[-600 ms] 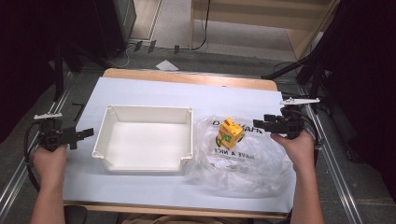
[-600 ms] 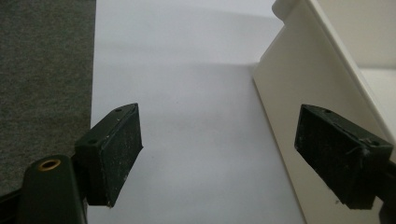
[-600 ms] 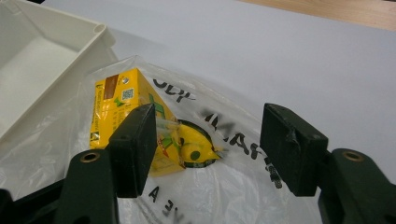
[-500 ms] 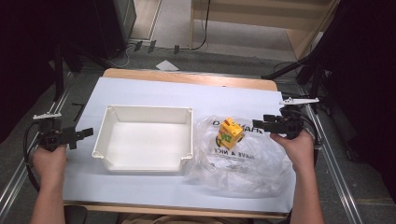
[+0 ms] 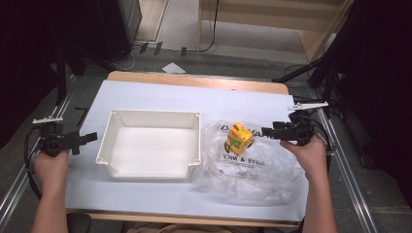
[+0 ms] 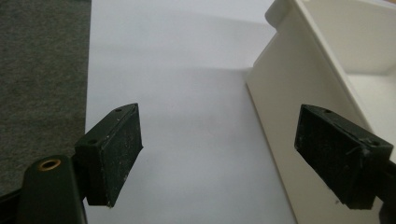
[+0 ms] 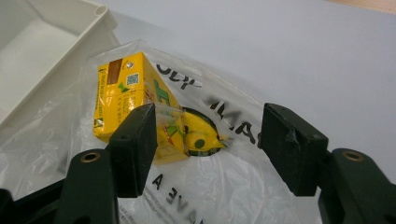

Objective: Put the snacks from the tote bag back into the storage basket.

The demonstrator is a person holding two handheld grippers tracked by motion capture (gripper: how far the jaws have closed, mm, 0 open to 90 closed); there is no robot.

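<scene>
Your right gripper point(image 5: 266, 132) is spread wide with nothing in it, jaws pointing at the yellow carton point(image 7: 135, 100), which sits just to the right of the white tray point(image 5: 148, 144). That carton rests on a crumpled clear plastic bag point(image 5: 252, 170) with black lettering, and the bag's edge touches the tray's right wall. Your left gripper point(image 5: 90, 138) is wide apart too, empty, hovering just off the tray's left wall over the white sheet point(image 6: 177, 116) covering the table. Tray looks empty inside.
</scene>
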